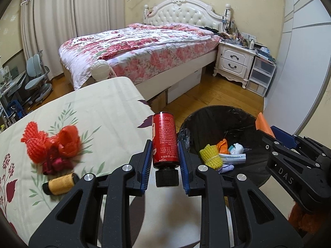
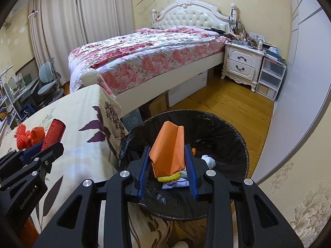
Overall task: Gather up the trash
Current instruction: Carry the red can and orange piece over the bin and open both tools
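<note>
While both grippers carry loads, the deciding relation is each load's place against the bin (image 2: 238,144), black-lined and standing on the floor just beside the cloth-covered table (image 1: 103,107).

Bin mouth: already holds a yellow foam net (image 1: 211,155), a tube and small scraps.

Right gripper (image 2: 168,161): jaws pinching a folded orange paper (image 2: 169,148), which sits directly over the bin opening. Judged ready to drop.

Left gripper (image 1: 164,159): jaws pressed on a red bottle (image 1: 164,140), long axis in line with the fingers, black cap toward the camera. It hangs at the table edge; the bin lies to its right, so it is the farther hand.

Left on table: red mesh (image 1: 49,142), small yellow bottle (image 1: 61,184).
</note>
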### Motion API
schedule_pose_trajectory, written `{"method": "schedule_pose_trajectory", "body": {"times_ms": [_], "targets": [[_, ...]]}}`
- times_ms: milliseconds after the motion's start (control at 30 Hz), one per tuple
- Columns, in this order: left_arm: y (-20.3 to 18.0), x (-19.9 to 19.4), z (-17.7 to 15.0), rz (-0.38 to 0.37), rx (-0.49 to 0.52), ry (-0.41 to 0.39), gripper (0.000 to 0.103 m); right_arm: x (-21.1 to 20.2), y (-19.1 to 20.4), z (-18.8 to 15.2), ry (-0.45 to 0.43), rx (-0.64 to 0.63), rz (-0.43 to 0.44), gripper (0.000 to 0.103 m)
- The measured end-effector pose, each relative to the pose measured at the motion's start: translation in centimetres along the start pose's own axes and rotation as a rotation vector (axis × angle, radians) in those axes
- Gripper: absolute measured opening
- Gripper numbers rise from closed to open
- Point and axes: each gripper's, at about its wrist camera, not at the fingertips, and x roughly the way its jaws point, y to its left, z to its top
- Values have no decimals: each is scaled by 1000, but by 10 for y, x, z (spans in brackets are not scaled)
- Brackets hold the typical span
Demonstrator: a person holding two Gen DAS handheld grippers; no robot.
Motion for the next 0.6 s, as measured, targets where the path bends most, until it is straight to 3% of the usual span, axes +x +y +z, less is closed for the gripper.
{"method": "schedule_pose_trajectory", "body": {"times_ms": [600], "targets": [[-38, 57, 16, -11, 62, 53, 24, 34, -30, 5, 45, 44, -32, 33]]}}
